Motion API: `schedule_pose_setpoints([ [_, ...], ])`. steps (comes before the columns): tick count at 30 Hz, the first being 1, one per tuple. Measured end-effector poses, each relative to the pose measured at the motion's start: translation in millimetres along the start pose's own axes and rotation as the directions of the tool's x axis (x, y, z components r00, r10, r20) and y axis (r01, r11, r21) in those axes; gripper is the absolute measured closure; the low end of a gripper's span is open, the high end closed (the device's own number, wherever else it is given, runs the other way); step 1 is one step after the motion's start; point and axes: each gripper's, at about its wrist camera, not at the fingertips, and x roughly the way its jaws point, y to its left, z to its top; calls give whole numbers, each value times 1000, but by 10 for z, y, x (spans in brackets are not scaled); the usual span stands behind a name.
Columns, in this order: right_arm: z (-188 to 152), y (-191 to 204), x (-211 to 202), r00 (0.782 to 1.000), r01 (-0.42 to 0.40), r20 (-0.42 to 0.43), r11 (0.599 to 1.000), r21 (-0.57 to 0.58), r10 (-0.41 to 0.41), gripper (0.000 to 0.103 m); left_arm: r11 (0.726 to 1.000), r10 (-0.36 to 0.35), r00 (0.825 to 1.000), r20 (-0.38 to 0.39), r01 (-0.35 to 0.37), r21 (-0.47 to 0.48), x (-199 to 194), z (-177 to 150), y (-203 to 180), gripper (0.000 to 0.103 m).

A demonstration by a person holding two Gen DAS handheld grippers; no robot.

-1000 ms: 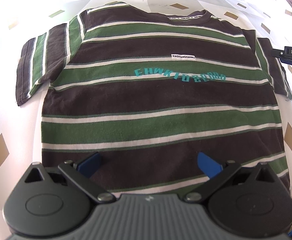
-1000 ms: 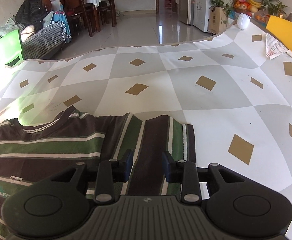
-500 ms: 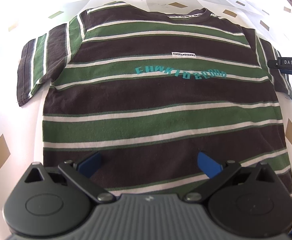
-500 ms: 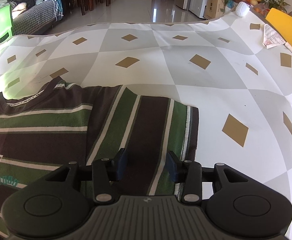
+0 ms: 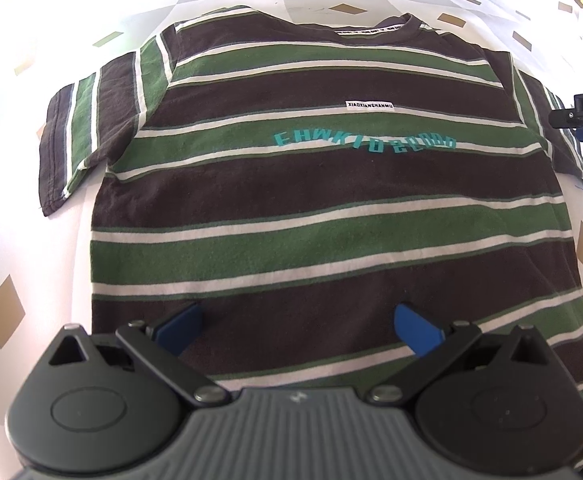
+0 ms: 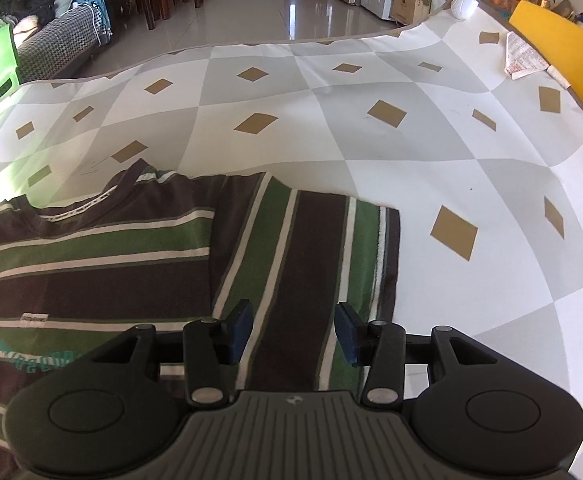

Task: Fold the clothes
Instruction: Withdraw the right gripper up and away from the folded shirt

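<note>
Shirt lies flat, face up, unfolded on counter. Our left gripper gapes wide over hem; right gripper parted over right sleeve. We judge sleeve grasp likely next: lower, pinch cloth.

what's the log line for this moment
shirt: flat, unfolded | left gripper: open over hem | right gripper: open over sleeve

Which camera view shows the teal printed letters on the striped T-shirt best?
The left wrist view: the teal letters lie unobstructed across the chest of the T-shirt. The right wrist view shows only part of them, at the lower left, partly hidden by the tool's body.
</note>
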Motion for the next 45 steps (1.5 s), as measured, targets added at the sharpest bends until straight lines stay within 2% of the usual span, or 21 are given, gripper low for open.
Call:
schedule_pose_setpoints([
  [7,-271,276,-172,988,-138,-73,988,-64,133,56,999,29,999,23,-30,37,-5,-75,-9,0],
  [12,-508,443,-238,983,-166,-102,980,-110,155,56,997,45,998,37,-47,54,-37,-140,-13,0],
  [17,-638,521,-192,983,-160,-108,979,-130,146,56,997,45,998,43,-47,59,-85,-226,-6,0],
  [27,-711,543,-94,996,-61,-80,975,-212,44,56,998,48,994,101,-52,38,-187,-488,-8,0],
  [31,-703,555,-103,996,-38,-84,981,-188,22,56,998,55,992,115,-59,28,-212,-558,-1,0],
  [36,-766,609,-250,995,-34,-101,987,-158,18,54,997,70,991,114,-72,13,-253,-629,-35,0],
  [45,-1061,697,-604,995,-49,-92,988,-149,36,51,998,49,993,105,-44,-49,-388,-803,-15,0],
])
